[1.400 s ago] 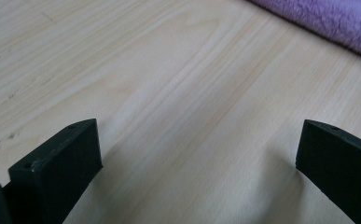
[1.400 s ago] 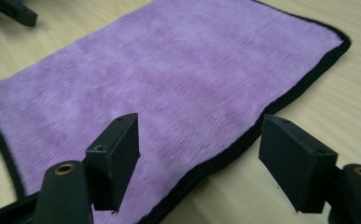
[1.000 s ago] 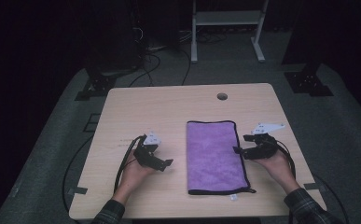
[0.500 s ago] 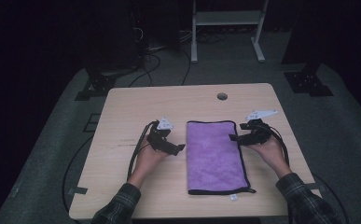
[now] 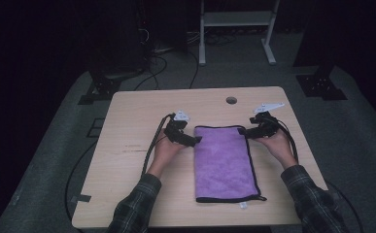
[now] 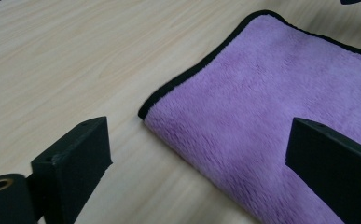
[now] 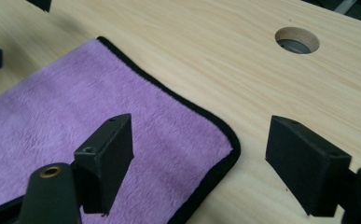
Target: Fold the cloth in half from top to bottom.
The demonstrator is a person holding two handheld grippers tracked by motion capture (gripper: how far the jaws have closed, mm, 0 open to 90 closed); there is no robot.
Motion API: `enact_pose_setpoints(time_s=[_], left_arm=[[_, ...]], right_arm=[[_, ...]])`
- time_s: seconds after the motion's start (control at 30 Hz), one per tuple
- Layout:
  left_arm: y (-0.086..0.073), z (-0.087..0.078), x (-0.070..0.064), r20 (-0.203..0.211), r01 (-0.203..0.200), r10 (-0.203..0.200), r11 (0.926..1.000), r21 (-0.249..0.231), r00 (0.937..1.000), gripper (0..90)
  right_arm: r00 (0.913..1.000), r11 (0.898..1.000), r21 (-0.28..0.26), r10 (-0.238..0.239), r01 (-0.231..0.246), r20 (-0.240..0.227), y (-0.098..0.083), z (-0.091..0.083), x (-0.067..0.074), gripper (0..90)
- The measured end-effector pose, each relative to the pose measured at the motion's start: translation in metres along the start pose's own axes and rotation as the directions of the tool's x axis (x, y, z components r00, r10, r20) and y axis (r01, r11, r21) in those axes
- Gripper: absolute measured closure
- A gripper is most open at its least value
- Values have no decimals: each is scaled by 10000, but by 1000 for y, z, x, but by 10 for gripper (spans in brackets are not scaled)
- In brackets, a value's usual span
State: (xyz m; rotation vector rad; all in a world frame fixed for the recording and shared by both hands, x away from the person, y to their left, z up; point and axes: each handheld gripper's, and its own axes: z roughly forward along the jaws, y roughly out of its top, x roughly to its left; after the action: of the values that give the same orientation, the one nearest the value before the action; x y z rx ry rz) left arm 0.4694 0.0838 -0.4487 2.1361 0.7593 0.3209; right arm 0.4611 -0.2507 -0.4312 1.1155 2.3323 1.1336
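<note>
Two grippers flank the far end of the purple towel [image 5: 224, 162], which lies folded lengthwise on the wooden table [image 5: 127, 126], nearer its right half; the left gripper [image 5: 188, 140] sits at the towel's far left corner with jaws apart, having just closed slightly, one jaw over bare wood and the other over the pile, nothing clamped; the right gripper [image 5: 246, 132] sits at the towel's far right corner, jaws wide and just opening further, straddling the black-trimmed corner without pressing it; beyond the towel's far edge lies a round cable hole [image 5: 231, 100].
</note>
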Motion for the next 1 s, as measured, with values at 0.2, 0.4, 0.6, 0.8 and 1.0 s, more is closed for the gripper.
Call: enact_pose_setpoints(time_s=[0.2,0.4,0.6,0.8,1.0], left_arm=[[9,15,14,-87,46,-45,9999,119,10000,189],[1,30,26,-410,405,-393,9987,298,9984,267],[-6,38,30,-341,681,-668,9969,395,9972,268],[-5,39,28,-515,371,-345,9980,515,9981,271],[-4,38,26,-61,81,-78,9987,508,10000,407]], right_arm=[[9995,9995,168,266,-269,160,1,14,-11,207],[9985,9981,419,447,-461,322,-7,31,-20,204],[9979,9975,461,524,-541,383,-14,46,-24,205],[9989,9985,510,199,-221,432,-18,56,-20,217],[10000,9994,355,17,-21,97,-20,54,-20,333]])
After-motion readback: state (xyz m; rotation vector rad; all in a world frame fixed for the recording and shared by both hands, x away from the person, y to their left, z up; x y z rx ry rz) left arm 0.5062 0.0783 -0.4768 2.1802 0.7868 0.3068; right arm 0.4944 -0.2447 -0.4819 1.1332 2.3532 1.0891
